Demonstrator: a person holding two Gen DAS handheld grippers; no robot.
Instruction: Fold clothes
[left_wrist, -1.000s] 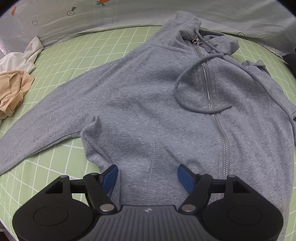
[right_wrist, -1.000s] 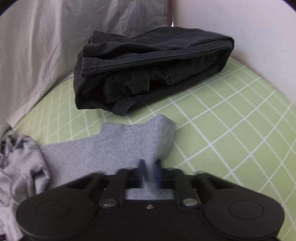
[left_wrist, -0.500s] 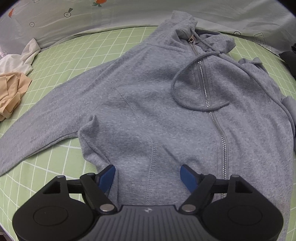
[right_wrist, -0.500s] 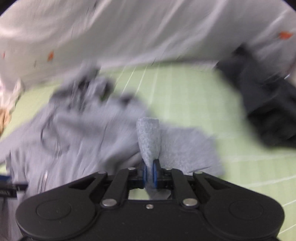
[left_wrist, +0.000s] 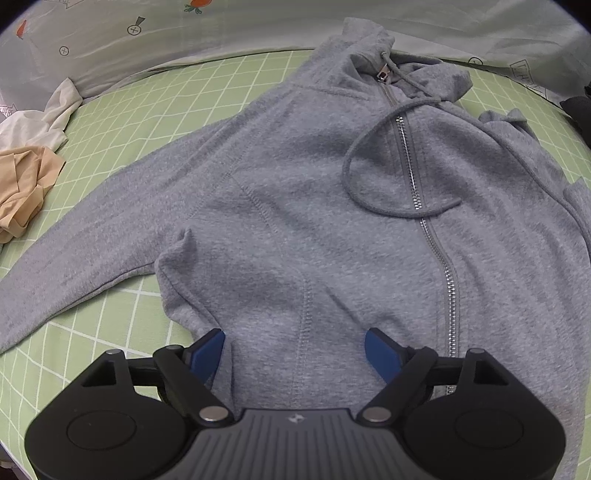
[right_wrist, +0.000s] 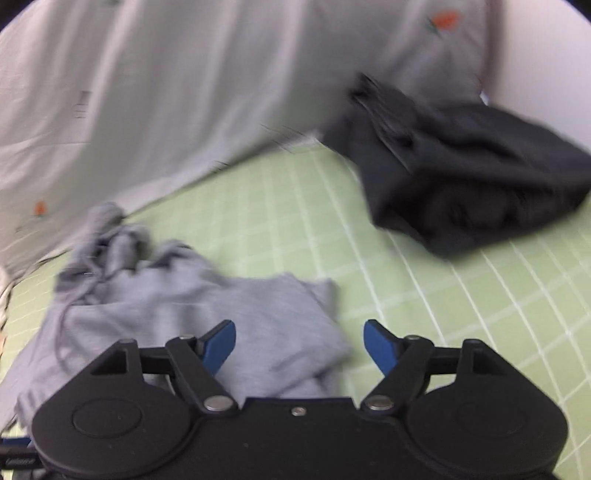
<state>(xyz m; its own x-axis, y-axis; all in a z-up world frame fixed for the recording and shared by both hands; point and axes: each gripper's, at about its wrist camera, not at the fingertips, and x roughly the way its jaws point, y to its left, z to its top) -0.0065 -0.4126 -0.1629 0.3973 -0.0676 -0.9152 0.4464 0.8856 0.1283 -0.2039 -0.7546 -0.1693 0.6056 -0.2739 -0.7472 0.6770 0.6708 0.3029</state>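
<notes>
hoodie: grey zip hoodie (left_wrist: 325, 192) lies front-up on the green grid bed sheet (left_wrist: 155, 110), zip closed, hood toward the far edge
drawstring: drawstring (left_wrist: 369, 177) loops across the chest and crosses the zipper (left_wrist: 410, 166)
sleeves: one sleeve (left_wrist: 81, 243) stretched flat out toward the left edge of the left wrist view; the other (right_wrist: 280, 325) folded in near the right claw
left claw: left claw (left_wrist: 295, 350) hangs over the hem, jaws wide and just been opening further, blue pads either side of a seam, fabric under them, not gripped
right claw: right claw (right_wrist: 299, 343) jaws apart, just opened; folded sleeve sits below and between the pads, looks released, but that view is blurred
dark clothes: folded dark pile (right_wrist: 461, 184) at the far right, well apart from the hoodie
other laundry: white garment (left_wrist: 40, 122) and tan garment (left_wrist: 22, 188) bunched at the left edge
backdrop: pale printed sheet (right_wrist: 147, 92) behind the bed
</notes>
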